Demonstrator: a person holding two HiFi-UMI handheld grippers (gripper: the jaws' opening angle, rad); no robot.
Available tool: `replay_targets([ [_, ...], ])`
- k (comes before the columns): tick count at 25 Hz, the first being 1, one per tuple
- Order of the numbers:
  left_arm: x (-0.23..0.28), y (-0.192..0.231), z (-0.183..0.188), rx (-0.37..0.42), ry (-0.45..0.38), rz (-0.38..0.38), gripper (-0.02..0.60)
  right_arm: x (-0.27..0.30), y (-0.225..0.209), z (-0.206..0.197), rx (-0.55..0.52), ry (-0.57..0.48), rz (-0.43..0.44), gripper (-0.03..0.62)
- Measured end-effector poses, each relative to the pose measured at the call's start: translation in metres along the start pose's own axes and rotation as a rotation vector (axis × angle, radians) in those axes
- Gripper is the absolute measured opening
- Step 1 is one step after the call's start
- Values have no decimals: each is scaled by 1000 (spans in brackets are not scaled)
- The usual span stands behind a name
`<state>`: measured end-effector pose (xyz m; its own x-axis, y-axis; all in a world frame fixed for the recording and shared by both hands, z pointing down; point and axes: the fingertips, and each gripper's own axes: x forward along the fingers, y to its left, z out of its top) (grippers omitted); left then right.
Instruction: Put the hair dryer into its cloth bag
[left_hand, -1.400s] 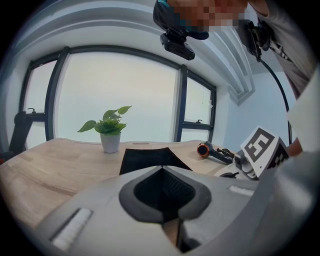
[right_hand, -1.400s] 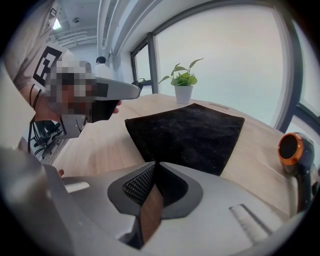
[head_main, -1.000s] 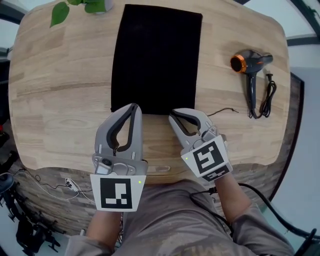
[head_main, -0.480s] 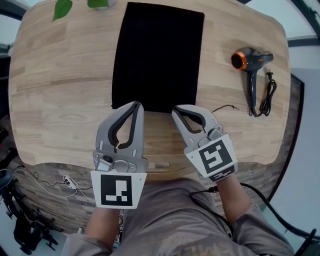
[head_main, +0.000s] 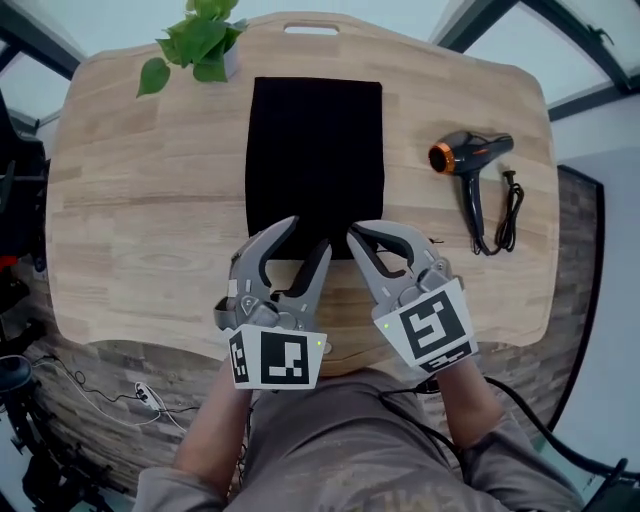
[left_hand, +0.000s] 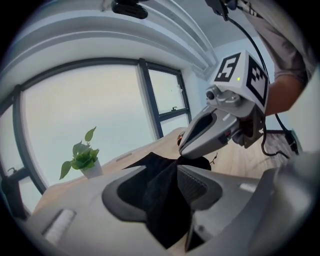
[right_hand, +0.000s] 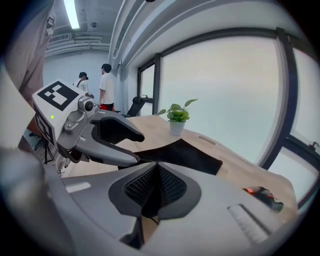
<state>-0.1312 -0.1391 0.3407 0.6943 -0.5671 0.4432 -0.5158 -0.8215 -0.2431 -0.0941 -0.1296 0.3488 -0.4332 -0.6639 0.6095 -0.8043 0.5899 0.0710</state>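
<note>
Cloth bag (head_main: 315, 150) lies black and flat on the wooden table (head_main: 130, 200) in the head view, its near edge gathered up. The left gripper (head_main: 308, 235) is on that near edge with dark fabric between its jaws. The right gripper (head_main: 360, 232) sits just beside it at the bag's near right corner, jaws drawn narrow. The hair dryer (head_main: 470, 160) lies well to the right of the bag, orange nozzle end turned toward it, cord (head_main: 505, 215) looped alongside. A potted plant (head_main: 200, 40) stands off the bag's far left corner.

In the left gripper view, the left gripper (left_hand: 167, 172) has its pads closed on a fold of the bag (left_hand: 165, 210), which hangs down between them. The right gripper (left_hand: 186, 150) comes in from the right, its tip on the same fabric. The plant (left_hand: 82, 157) sits beyond the bag.

In the right gripper view, the right gripper (right_hand: 155, 180) has its ribbed pads pressed together with a thin edge of the bag (right_hand: 185, 152) pinched at the tip, the cloth sloping up off the table toward it. The left gripper (right_hand: 135, 160) meets the bag from the left. The hair dryer (right_hand: 262, 196) lies to the right of the bag, apart from it.
</note>
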Motion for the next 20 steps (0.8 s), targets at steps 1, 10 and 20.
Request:
replay_targets([
  [1, 3, -1, 3, 29, 5, 1, 192, -4, -2, 3, -13, -6, -4, 35],
  [10, 25, -30, 32, 234, 62, -42, 177, -39, -21, 15, -55, -50, -9, 35],
  [20, 24, -46, 71, 74, 105, -196, 78, -72, -48, -2, 4, -109, -42, 35],
])
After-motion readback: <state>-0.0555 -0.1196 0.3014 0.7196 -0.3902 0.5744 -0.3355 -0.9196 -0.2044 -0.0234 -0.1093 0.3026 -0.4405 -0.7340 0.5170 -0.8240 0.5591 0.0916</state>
